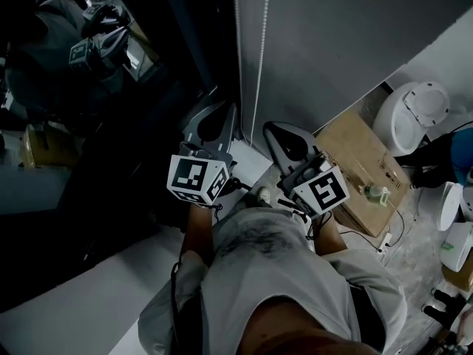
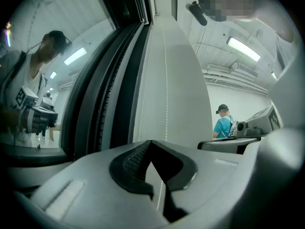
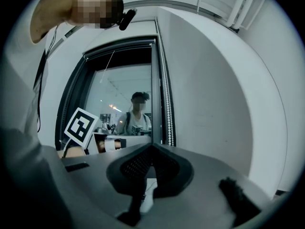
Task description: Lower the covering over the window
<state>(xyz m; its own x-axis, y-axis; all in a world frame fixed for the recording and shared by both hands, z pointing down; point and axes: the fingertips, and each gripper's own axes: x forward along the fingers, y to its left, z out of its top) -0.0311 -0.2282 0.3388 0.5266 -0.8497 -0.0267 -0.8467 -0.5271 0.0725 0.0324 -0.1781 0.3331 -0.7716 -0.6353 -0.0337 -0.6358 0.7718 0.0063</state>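
The dark window [image 1: 111, 124] fills the left of the head view, and its glass shows bare in the right gripper view [image 3: 119, 94]. No covering can be made out over it. Two white bead chains [image 1: 262, 50] hang down the grey wall beside the frame. My left gripper [image 1: 220, 118] is shut and points at the frame's edge. In its own view one chain [image 2: 166, 80] runs just past the closed tips [image 2: 151, 142]; whether it is pinched I cannot tell. My right gripper [image 1: 279, 137] is shut too, a little right of the chains [image 3: 165, 109], with nothing visibly held.
A white sill [image 1: 247, 170] lies under both grippers. To the right on the floor are a cardboard box [image 1: 362, 161] with a small bottle [image 1: 375, 192] and a white round bin [image 1: 414, 113]. A person in a blue shirt [image 2: 223, 123] stands far off. The glass mirrors the person with the grippers [image 1: 74, 50].
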